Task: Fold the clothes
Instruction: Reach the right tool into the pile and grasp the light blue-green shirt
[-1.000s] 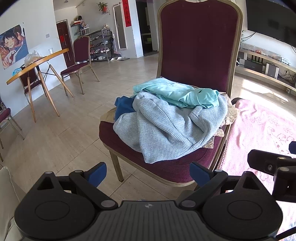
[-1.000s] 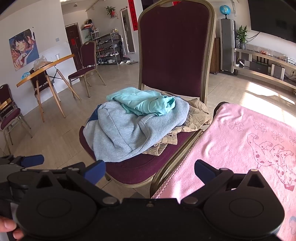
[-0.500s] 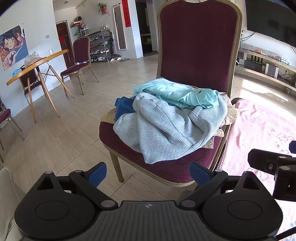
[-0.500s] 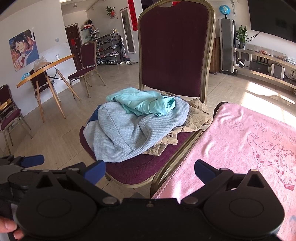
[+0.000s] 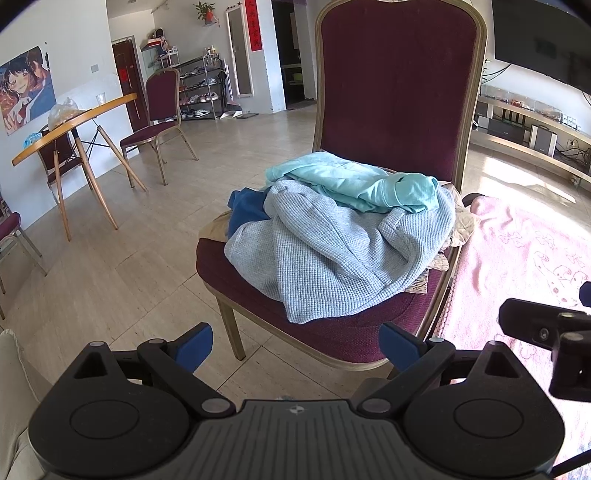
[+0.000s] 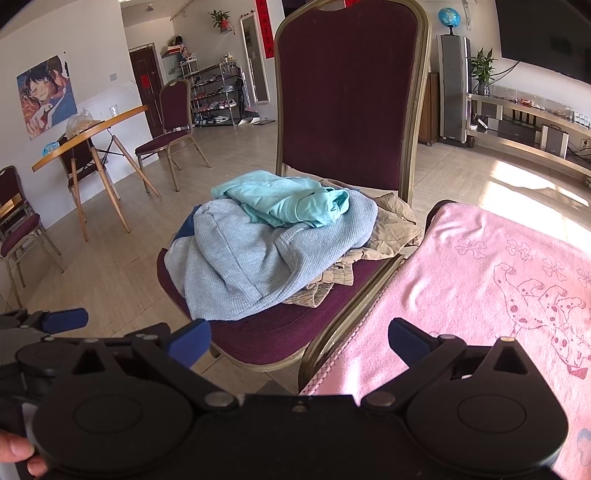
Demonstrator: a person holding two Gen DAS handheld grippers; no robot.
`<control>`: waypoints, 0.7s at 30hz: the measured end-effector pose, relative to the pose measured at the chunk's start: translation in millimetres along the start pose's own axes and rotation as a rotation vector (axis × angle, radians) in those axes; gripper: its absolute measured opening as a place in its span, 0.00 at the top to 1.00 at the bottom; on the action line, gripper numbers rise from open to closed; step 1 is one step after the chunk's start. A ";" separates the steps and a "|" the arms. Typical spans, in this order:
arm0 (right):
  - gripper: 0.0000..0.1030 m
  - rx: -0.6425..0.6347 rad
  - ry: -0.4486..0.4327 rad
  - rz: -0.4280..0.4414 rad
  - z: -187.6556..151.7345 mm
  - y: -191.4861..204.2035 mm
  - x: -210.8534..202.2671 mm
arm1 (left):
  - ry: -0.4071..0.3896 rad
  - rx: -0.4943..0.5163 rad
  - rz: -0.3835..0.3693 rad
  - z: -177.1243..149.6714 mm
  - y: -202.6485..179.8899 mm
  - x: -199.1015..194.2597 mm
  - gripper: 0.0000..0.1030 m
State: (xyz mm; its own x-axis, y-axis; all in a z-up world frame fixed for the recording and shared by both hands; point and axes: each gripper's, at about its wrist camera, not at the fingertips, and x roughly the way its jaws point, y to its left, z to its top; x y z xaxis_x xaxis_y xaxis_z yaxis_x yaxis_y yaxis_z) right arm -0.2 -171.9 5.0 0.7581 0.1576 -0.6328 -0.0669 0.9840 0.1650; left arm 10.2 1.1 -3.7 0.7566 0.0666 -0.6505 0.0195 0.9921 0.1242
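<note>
No readable text, brand name or number appears anywhere in either view. Far ahead of the left claw [image 5: 295, 341], a red vertical banner [image 5: 255, 26] hangs on the back wall beside a mirror; it carries dark characters, but they are too small and blurred to make out. The same banner [image 6: 264, 18] shows far ahead of the right claw [image 6: 299, 341], equally unreadable. A small round emblem [image 5: 294, 409] sits on the left claw's grey body, just behind its fingers, with no lettering that can be read. The anime poster [image 5: 26, 88], far off to the left, shows no legible words.
</note>
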 end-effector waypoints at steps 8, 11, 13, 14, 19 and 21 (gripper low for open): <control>0.00 -0.027 -0.016 -0.049 21.8 -25.2 17.0 | -0.010 0.016 -0.008 22.0 -4.8 33.2 0.06; 0.00 -0.002 -0.055 -0.018 43.2 -40.6 31.0 | -0.002 0.008 -0.013 35.3 -3.2 52.5 0.06; 0.00 0.034 -0.081 0.038 60.9 -50.2 46.1 | 0.006 -0.004 -0.020 43.7 -0.6 65.9 0.09; 0.00 0.041 -0.082 0.064 70.9 -52.8 56.5 | 0.012 -0.014 -0.032 45.5 2.6 72.8 0.11; 0.34 0.048 -0.004 0.151 117.3 -49.4 118.8 | 0.039 -0.027 -0.038 49.2 17.7 104.2 0.17; 0.34 0.093 0.016 0.165 133.4 -51.2 145.4 | 0.050 -0.032 -0.013 49.3 24.4 114.3 0.17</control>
State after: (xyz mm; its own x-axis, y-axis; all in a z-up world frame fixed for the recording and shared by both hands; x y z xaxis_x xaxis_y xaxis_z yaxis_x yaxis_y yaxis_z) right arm 200.0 -210.4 5.5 0.7317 0.3177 -0.6030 -0.1282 0.9331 0.3361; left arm 129.4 27.6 -38.0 0.7228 0.0585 -0.6885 0.0074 0.9957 0.0925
